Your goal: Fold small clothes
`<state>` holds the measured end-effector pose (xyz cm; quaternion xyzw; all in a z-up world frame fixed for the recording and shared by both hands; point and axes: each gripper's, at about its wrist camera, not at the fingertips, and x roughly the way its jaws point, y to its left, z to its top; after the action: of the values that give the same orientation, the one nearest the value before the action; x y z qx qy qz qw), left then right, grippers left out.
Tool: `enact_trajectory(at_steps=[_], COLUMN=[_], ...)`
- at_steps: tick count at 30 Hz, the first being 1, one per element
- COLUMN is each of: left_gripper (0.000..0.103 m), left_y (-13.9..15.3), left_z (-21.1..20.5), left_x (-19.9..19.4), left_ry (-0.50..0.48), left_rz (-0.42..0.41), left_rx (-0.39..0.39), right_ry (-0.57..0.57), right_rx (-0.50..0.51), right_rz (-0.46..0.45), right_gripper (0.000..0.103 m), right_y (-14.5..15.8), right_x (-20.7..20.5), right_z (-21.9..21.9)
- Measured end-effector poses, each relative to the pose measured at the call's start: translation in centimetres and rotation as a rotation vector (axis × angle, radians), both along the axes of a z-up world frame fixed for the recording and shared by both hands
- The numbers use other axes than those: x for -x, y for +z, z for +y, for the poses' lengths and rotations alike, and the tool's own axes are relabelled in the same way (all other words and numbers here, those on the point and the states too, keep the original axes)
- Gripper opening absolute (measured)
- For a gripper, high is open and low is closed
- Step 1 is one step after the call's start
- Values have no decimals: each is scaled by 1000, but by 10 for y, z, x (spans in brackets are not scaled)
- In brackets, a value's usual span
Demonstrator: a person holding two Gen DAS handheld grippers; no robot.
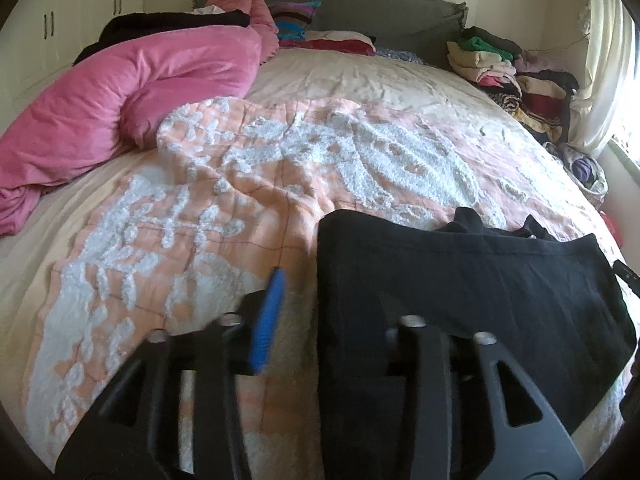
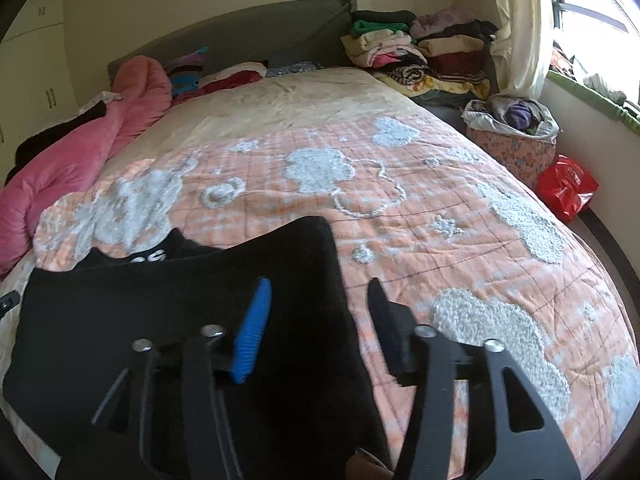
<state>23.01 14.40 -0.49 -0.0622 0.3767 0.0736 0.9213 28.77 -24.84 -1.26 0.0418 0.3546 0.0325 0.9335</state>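
A small black garment (image 1: 460, 292) lies flat on the peach and white quilt (image 1: 240, 184) at the near edge of the bed. It also shows in the right wrist view (image 2: 180, 312), with white lettering near its far edge. My left gripper (image 1: 332, 292) is open and straddles the garment's left edge: the blue pad (image 1: 269, 320) is over the quilt, the other finger over the black cloth. My right gripper (image 2: 320, 304) is open and straddles the garment's right edge, blue pad (image 2: 252, 336) over the cloth, black finger (image 2: 386, 332) over the quilt.
A pink duvet (image 1: 120, 100) is bunched at the bed's left. Stacks of folded clothes (image 2: 420, 56) sit at the far right by the headboard. A floral basket (image 2: 516, 144) and a red bag (image 2: 566, 188) stand on the floor beside the bed, under the window.
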Motion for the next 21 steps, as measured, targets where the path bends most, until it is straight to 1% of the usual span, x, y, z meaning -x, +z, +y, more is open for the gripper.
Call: enact_trajectory(at_steps=[1, 2, 3, 6, 8, 9, 10, 14, 16, 18, 21], left_gripper=[47, 48, 49, 59, 63, 67, 71, 78, 86, 88, 92], left_y=[0, 0, 1, 2, 3, 4, 5, 10, 12, 13, 13], left_z=[0, 1, 1, -1, -2, -2, -2, 1, 4, 7, 12], left_x=[2, 5, 6, 11, 14, 16, 17, 23, 25, 27, 27], left_ry=[4, 5, 5, 2, 4, 6, 9, 31, 45, 59, 65], left_rz=[7, 10, 14, 25, 24, 24, 22, 3, -5, -9, -9], left_rx=[-2, 5, 11, 0, -6, -9, -13, -32, -31, -31, -20], right_ry=[5, 8, 15, 36, 63, 72, 89, 144, 172, 206, 252], right_rx=[5, 9, 14, 49, 68, 71, 72, 59, 54, 50, 57], right_rz=[-2, -4, -9, -24, -31, -33, -35, -33, -35, -30, -23], right_gripper=[65, 71, 75, 79, 81, 85, 86, 90, 92, 94, 94], right_y=[1, 2, 3, 4, 4, 4, 5, 6, 7, 8, 9], right_x=[5, 8, 12, 24, 34, 37, 42, 56, 63, 70, 79], right_z=[2, 4, 6, 15, 22, 24, 28, 40, 47, 55, 70])
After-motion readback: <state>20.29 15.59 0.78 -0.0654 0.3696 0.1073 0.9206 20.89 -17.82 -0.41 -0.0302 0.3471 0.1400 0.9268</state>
